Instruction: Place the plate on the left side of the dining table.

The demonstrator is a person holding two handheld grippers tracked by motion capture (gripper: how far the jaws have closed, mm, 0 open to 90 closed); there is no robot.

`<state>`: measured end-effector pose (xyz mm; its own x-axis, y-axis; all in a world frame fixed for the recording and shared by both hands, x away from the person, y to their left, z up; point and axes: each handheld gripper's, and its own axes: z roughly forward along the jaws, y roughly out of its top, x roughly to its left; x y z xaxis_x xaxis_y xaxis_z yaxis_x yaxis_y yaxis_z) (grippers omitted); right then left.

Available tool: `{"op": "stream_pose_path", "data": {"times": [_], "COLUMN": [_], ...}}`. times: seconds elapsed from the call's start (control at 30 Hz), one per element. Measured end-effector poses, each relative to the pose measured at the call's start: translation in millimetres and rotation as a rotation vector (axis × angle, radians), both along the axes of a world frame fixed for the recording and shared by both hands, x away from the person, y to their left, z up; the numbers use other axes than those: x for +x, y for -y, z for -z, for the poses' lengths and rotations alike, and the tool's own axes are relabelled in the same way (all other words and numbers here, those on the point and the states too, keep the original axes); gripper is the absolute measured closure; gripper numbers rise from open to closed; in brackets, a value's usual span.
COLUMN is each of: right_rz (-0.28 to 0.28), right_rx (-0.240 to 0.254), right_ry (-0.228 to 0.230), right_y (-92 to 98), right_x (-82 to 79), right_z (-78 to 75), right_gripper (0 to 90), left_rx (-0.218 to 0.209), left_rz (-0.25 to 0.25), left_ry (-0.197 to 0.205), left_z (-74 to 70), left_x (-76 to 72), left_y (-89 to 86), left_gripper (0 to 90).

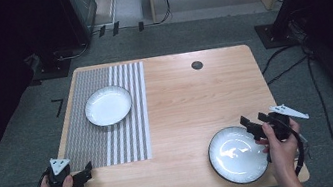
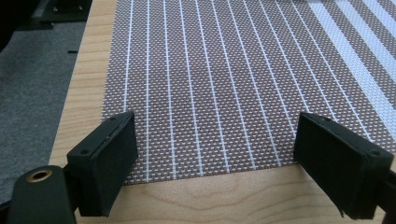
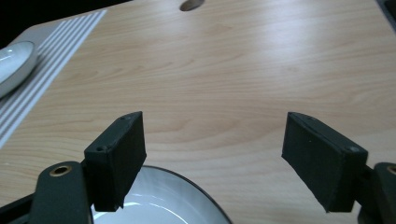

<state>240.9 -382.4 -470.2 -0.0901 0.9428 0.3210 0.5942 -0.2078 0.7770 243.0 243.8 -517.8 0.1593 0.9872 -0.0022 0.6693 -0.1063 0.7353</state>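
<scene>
Looks like setup step: right gripper (image 1: 255,128) jaws apart over dark-rimmed plate (image 1: 237,155); left gripper (image 1: 85,175) jaws apart, hovering at placemat (image 1: 107,115) near edge. Next probably needs clamping plate rim.

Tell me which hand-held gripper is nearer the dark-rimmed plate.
Right. The right hand-held gripper hangs over the right edge of the dark-rimmed plate, jaws open. The left hand-held gripper sits far across the table by the near left corner of the striped placemat.

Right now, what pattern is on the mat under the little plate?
The mat is brown woven mesh with white stripes, thin then wide. The left gripper view shows it best.
</scene>
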Motion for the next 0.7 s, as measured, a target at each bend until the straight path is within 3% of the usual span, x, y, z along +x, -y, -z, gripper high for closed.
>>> {"op": "stream_pose_path", "data": {"times": [0.7], "right_rz": [0.134], "right_rx": [-0.017], "right_ry": [-0.067], "right_y": [61.9], "right_x": [-46.7], "right_z": [41.5], "right_gripper": [21.8], "left_rx": [0.0], "left_rz": [-0.001], "left_ry": [0.0], "left_z": [0.0], "left_x": [0.0], "left_y": [0.1], "left_gripper": [13.4]}}
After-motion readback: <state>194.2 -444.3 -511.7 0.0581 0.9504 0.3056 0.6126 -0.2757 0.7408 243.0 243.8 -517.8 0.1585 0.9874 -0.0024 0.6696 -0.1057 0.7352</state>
